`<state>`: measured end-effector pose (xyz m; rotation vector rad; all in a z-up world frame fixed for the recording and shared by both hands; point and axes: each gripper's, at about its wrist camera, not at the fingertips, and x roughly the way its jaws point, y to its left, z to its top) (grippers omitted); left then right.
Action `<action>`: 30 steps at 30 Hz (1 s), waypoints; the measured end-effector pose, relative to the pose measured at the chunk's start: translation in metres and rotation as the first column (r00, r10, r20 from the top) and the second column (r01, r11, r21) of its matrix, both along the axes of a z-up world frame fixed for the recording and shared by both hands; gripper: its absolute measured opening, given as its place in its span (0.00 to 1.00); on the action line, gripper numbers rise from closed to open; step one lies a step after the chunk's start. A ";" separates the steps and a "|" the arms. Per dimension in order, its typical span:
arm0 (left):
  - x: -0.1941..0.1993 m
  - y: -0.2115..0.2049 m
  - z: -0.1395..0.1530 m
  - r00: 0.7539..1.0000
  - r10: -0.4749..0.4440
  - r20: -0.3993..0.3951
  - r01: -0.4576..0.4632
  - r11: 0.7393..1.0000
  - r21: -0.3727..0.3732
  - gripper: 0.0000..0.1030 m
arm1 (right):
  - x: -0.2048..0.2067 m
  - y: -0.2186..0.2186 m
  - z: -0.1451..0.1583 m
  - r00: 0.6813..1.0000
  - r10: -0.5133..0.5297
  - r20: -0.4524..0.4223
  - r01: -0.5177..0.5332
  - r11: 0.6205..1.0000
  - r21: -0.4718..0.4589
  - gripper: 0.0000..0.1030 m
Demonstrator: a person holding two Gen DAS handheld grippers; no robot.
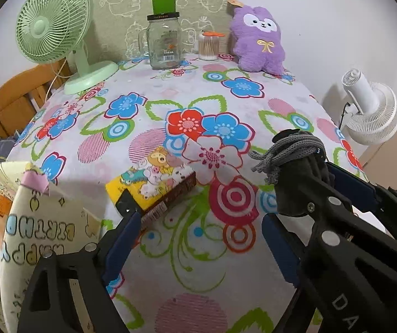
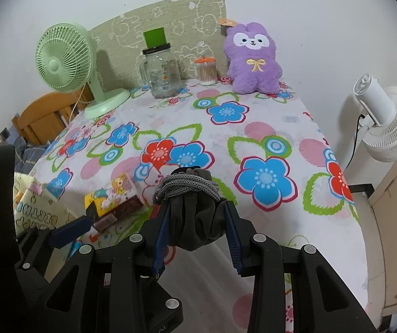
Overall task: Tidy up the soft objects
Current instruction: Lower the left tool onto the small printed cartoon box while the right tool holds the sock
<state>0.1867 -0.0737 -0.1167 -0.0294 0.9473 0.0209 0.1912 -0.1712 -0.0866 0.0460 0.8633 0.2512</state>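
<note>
Right hand-held gripper (image 2: 197, 216): pinching a dark drawstring pouch (image 2: 195, 222), held above the surface (image 2: 281, 116).
Left hand-held gripper (image 1: 198, 222): spread wide, one finger touching a yellow cartoon box (image 1: 150, 186).
Purple plush (image 2: 252, 61): upright at 12 o'clock, far edge.
Around: green fan (image 2: 65, 58) at 10 o'clock, glass jar (image 2: 162, 75), cotton-swab tub (image 2: 206, 71) beside the plush.
Off the surface: white fan (image 2: 387, 119) at 2 o'clock.
Left edge: birthday bag (image 1: 40, 222).

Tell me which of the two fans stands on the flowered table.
The green fan, at the table's far left corner beside the glass jar. The white fan stands off the table's right edge.
</note>
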 end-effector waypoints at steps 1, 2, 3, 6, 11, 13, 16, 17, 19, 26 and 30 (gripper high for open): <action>0.002 0.001 0.001 1.000 0.009 0.006 -0.009 1.000 0.009 0.89 | 0.002 0.000 0.000 1.000 -0.001 0.002 0.001 1.000 -0.005 0.40; 0.003 0.001 0.001 1.000 0.016 0.008 -0.016 1.000 0.014 0.89 | 0.003 0.001 0.000 1.000 -0.001 0.003 0.001 1.000 -0.008 0.40; 0.004 0.002 0.002 1.000 0.023 0.011 -0.023 1.000 0.018 0.89 | 0.005 0.002 0.000 1.000 -0.001 0.002 0.001 1.000 -0.007 0.40; 0.009 0.005 0.003 0.998 0.050 0.023 -0.051 0.998 0.025 0.91 | 0.012 0.004 -0.001 1.000 0.003 -0.012 -0.003 1.000 0.010 0.40; 0.020 0.010 0.000 0.995 0.101 0.027 -0.102 0.994 0.029 0.91 | 0.022 0.006 -0.002 1.000 -0.015 -0.018 0.014 1.000 -0.001 0.40; 0.024 0.011 -0.002 0.993 0.116 0.025 -0.117 0.993 0.034 0.91 | 0.026 0.006 -0.005 0.999 -0.025 -0.021 0.025 1.000 -0.007 0.40; 0.028 0.013 -0.006 0.992 0.123 0.020 -0.123 0.992 0.033 0.91 | 0.032 0.007 -0.009 0.999 -0.033 -0.029 0.033 0.999 -0.009 0.40; 0.030 0.014 -0.007 0.992 0.125 0.019 -0.126 0.991 0.033 0.91 | 0.033 0.007 -0.010 0.999 -0.034 -0.031 0.034 0.999 -0.010 0.40; 0.032 0.016 -0.009 0.991 0.136 0.018 -0.136 0.990 0.035 0.91 | 0.036 0.008 -0.013 0.999 -0.034 -0.036 0.034 0.999 -0.010 0.40; 0.036 0.021 -0.015 0.989 0.147 0.021 -0.147 0.988 0.039 0.90 | 0.043 0.013 -0.020 0.998 -0.025 -0.055 0.024 1.000 -0.012 0.40; 0.035 0.020 -0.016 0.988 0.152 0.034 -0.154 0.986 0.065 0.74 | 0.044 0.014 -0.025 0.998 -0.021 -0.067 0.019 1.000 -0.017 0.40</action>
